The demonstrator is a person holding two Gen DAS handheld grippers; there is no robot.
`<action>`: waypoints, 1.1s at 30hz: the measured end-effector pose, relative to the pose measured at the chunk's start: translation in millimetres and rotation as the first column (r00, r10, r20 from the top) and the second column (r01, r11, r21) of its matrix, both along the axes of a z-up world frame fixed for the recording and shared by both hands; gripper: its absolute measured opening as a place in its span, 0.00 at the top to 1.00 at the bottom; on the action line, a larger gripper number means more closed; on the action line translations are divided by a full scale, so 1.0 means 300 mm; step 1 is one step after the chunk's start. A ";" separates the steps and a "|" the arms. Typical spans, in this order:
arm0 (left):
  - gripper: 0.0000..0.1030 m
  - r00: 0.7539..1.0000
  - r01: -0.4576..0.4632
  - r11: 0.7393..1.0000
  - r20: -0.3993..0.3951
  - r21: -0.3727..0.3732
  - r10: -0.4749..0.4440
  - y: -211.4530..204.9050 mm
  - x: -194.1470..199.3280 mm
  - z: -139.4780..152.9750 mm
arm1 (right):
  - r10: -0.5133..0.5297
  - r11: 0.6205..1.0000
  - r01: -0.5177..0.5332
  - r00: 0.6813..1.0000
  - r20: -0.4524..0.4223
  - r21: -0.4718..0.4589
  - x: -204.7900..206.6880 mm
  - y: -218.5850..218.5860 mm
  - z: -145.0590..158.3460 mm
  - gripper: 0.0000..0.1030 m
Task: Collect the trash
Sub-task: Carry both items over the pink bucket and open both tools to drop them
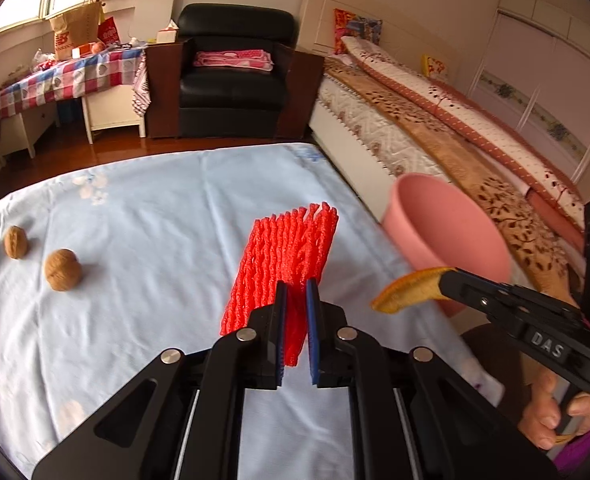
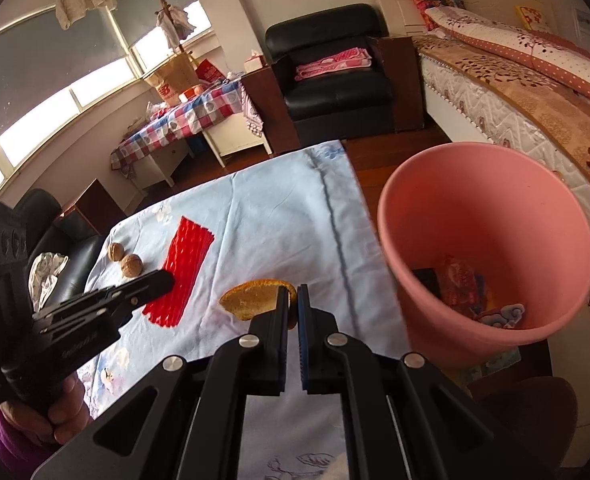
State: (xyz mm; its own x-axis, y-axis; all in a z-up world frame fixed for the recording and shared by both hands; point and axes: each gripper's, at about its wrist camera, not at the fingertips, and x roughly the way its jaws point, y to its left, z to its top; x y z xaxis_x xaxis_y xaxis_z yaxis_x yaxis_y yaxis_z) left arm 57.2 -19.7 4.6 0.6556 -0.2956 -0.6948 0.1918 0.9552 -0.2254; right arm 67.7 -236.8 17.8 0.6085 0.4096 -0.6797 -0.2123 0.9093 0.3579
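Note:
My left gripper (image 1: 296, 286) is shut on a red foam fruit net (image 1: 285, 254), holding it over the light blue cloth; the net also shows in the right wrist view (image 2: 183, 270). My right gripper (image 2: 292, 294) is shut on an orange peel (image 2: 255, 300), which also shows in the left wrist view (image 1: 407, 288), held just left of the pink bin (image 2: 483, 240). The bin (image 1: 447, 224) stands off the table's right edge and holds several wrappers (image 2: 463, 288).
Two walnuts (image 1: 63, 270) (image 1: 15, 242) lie on the cloth-covered table (image 1: 135, 220) at the left. A black armchair (image 1: 231, 76), a checked side table (image 1: 63, 76) and a bed (image 1: 435, 120) stand beyond.

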 end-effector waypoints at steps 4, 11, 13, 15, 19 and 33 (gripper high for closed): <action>0.92 1.000 0.028 1.000 0.006 -0.006 -0.028 -0.059 -0.013 0.013 | -0.050 0.999 0.050 0.999 0.014 0.009 -0.010 -0.079 0.017 0.96; 0.92 0.998 0.068 0.998 0.008 -0.002 -0.068 -0.141 -0.014 0.014 | -0.140 0.990 0.140 0.989 0.038 0.018 -0.027 -0.211 0.047 0.96; 0.92 0.997 0.075 0.997 0.004 0.001 -0.075 -0.158 -0.012 0.012 | -0.168 0.986 0.168 0.984 0.057 0.005 -0.030 -0.244 0.057 0.96; 0.92 0.997 0.082 0.997 0.003 -0.001 -0.082 -0.174 -0.006 0.017 | -0.195 0.981 0.196 0.978 0.069 -0.002 -0.025 -0.272 0.066 0.96; 0.92 0.994 0.108 0.994 0.018 -0.029 -0.107 -0.213 0.016 0.046 | -0.256 0.966 0.257 0.963 0.083 0.000 -0.012 -0.345 0.078 0.96; 0.92 0.967 0.256 0.965 0.019 -0.061 -0.256 -0.486 0.125 0.059 | -0.365 0.930 0.367 0.930 0.044 -0.019 0.057 -0.496 0.018 0.96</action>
